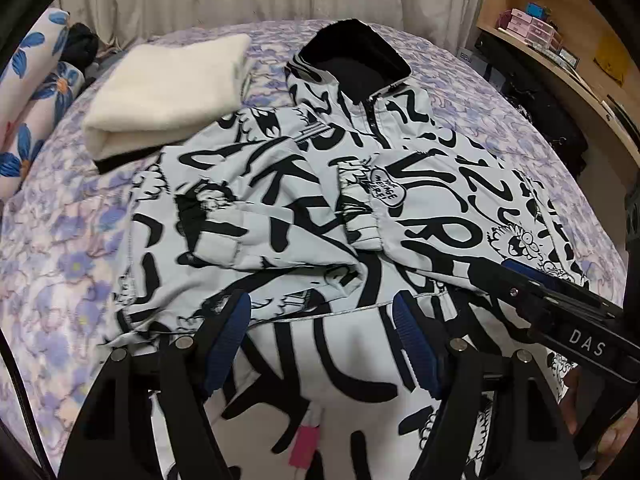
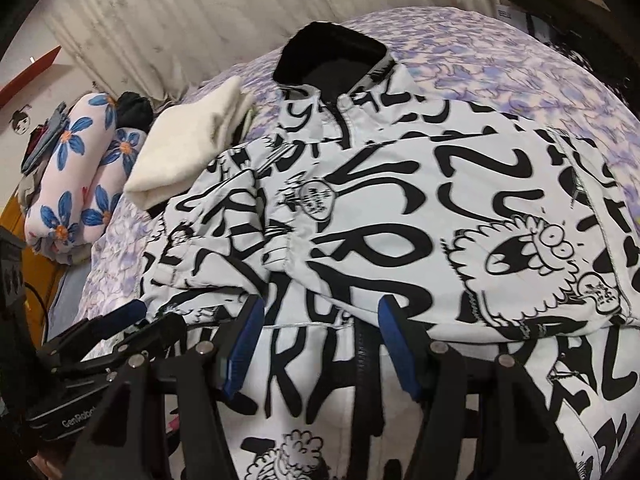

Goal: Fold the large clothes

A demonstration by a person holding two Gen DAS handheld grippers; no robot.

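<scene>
The white jacket with black graffiti lettering and a black collar [image 1: 320, 208] lies spread at frame centre on the bed with a lilac floral cover [image 1: 60, 240]. Both the left gripper [image 1: 322, 340] and the right gripper [image 2: 322, 344] hover over its lower portion, jaws wide, holding nothing. A folded cream towel [image 1: 168, 92] rests at upper left.

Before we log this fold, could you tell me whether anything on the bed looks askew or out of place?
The graffiti-print jacket has its near-side sleeve bunched in a crumpled heap across the chest, not flat. Its shoulder overlaps the folded cream garment beside it.
</scene>
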